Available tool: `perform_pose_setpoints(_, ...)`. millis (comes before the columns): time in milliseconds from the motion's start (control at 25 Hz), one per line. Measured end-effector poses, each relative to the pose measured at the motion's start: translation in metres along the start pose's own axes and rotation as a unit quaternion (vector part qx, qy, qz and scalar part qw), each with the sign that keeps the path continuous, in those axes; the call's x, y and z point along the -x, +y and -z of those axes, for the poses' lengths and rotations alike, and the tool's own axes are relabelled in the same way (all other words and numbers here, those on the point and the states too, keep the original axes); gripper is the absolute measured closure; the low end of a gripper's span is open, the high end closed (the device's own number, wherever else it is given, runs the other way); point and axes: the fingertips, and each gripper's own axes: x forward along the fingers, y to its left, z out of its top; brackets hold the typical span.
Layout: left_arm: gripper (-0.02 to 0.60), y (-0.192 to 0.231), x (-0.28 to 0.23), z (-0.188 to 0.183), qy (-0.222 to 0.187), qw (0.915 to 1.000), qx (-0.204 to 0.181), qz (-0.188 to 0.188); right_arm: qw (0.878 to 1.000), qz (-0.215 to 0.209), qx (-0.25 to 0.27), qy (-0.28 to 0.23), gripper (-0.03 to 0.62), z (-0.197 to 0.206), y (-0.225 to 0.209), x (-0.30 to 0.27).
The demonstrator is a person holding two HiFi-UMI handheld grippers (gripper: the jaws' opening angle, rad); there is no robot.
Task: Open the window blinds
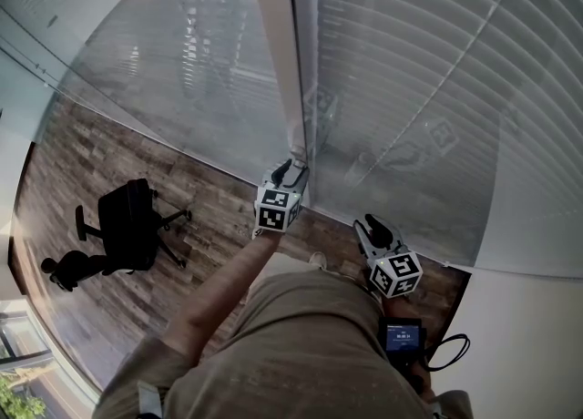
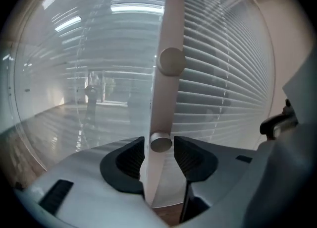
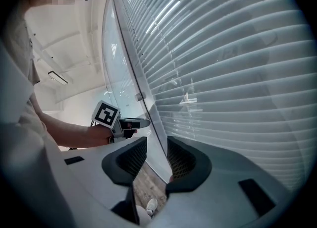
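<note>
Centre frame: left tongs (image 1: 290, 169) released, straddling the lower knob (image 2: 161, 142) on the post (image 2: 167, 98), pads not touching it. The knob looks small, rigid and smooth, likely slippery: pinch across its sides and twist. Upper right: blinds (image 1: 428, 89) behind glass, slats thin, bendy, probably unreachable. Lower right: right tongs (image 1: 369, 226) released, empty.

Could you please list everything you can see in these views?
Blinds: one set, white slats, right of the post.
Glass pane: one, clear, left of the post.
Post: one, pale, upright.
Knobs: two, grey, on the post; upper, lower between the left gripper's jaws.
Office chair: one, black, at left.
Floor: brown wood.
Left gripper: black jaws, open, at the post.
Right gripper: black jaws, open, holding nothing.
</note>
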Motion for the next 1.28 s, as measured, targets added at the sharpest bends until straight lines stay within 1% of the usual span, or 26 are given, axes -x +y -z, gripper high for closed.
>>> perform_pose_setpoints(120,0.397,-0.0046,0.0002,-0.0012,0.002,0.9991,-0.042,-0.007,1.000,0.000,0.000,-0.001,0.461,-0.0014,-0.0002,0.0000)
perform_pose_setpoints(200,0.436,-0.0038,-0.0004,-0.0026,0.000,0.9983,-0.056,-0.015,1.000,-0.001,0.000,-0.001,0.461,-0.0015,-0.0007,-0.0022)
perform_pose_setpoints(280,0.443,-0.0029,-0.0003,-0.0018,-0.001,0.9984,-0.054,-0.018,1.000,-0.003,-0.002,0.000,0.461,-0.0001,-0.0002,-0.0027)
perform_pose_setpoints(400,0.445,-0.0030,0.0000,0.0002,-0.003,0.9990,-0.041,-0.017,1.000,-0.003,-0.003,0.003,0.461,0.0014,0.0003,-0.0005)
perform_pose_setpoints(520,0.446,-0.0005,-0.0015,0.0014,-0.003,0.9997,-0.021,-0.012,1.000,-0.004,-0.006,0.002,0.461,0.0059,-0.0010,-0.0032)
perform_pose_setpoints(840,0.446,-0.0003,-0.0005,-0.0018,-0.002,0.9984,0.055,0.016,1.000,-0.009,-0.008,0.004,0.461,0.0040,0.0000,-0.0043)
perform_pose_setpoints(960,0.446,0.0001,0.0010,-0.0021,-0.001,0.9956,0.089,0.029,1.000,-0.011,-0.006,0.003,0.461,0.0021,0.0013,-0.0045)
perform_pose_setpoints(1120,0.446,0.0012,-0.0004,-0.0020,0.004,0.9895,0.137,0.045,1.000,-0.012,-0.006,0.003,0.461,0.0009,-0.0004,-0.0067)
perform_pose_setpoints(1280,0.448,0.0015,-0.0011,-0.0008,0.002,0.9838,0.170,0.058,1.000,-0.012,-0.004,0.002,0.461,-0.0008,-0.0023,-0.0079)
